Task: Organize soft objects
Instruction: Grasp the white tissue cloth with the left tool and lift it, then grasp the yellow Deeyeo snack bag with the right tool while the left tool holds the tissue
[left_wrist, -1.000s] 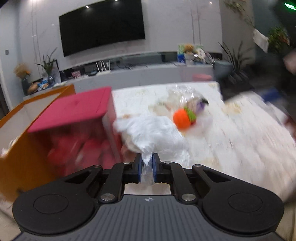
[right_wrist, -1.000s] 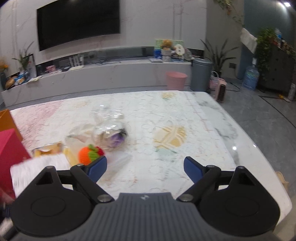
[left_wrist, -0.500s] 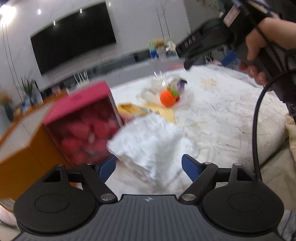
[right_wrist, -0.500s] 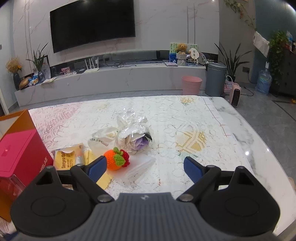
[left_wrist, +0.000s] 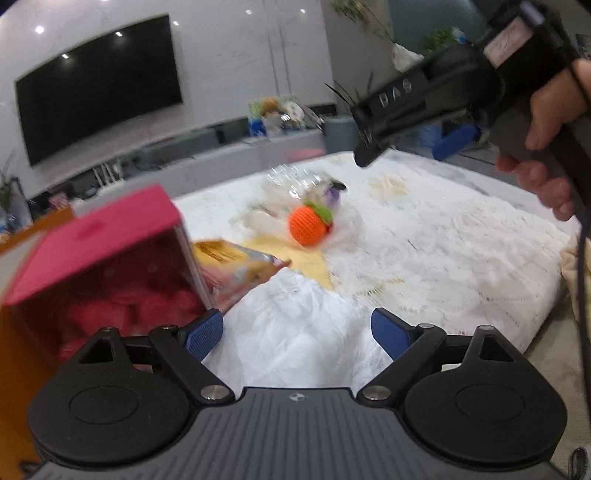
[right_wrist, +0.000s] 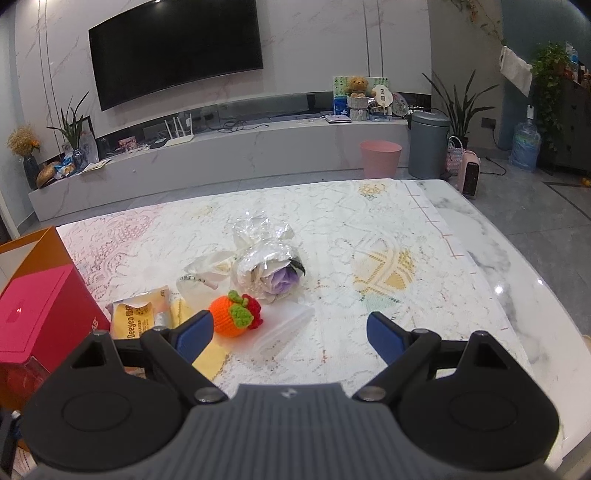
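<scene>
Item: white soft bundle (left_wrist: 295, 325), crumpled plastic or cloth, kind not certain. A second ago it was pinched between the nearly closed pads of the left gripper (left_wrist: 297, 334); those jaws have just been opening and now stand wide, the bundle lying loose on the table (left_wrist: 461, 251) between and ahead of them, no pad pressing on it. Judgement: one soft item released beside the pink box (left_wrist: 96, 266), so this placement looks finished and the left tool is free for the next pick. Left gripper: spread wide, holding nothing; whether a pad brushes the bundle cannot be told through the blur. Right gripper (right_wrist: 288, 332): jaws apart, holding nothing, hovering above the table, a person's hand (left_wrist: 546, 125) on its handle. Still to sort, grouped mid-table: orange crochet fruit (right_wrist: 236, 315), touching a clear flat packet (right_wrist: 284, 326); cellophane-wrapped purple flower (right_wrist: 273, 273) just behind; yellow snack packet (right_wrist: 138, 317) near the pink box.
</scene>
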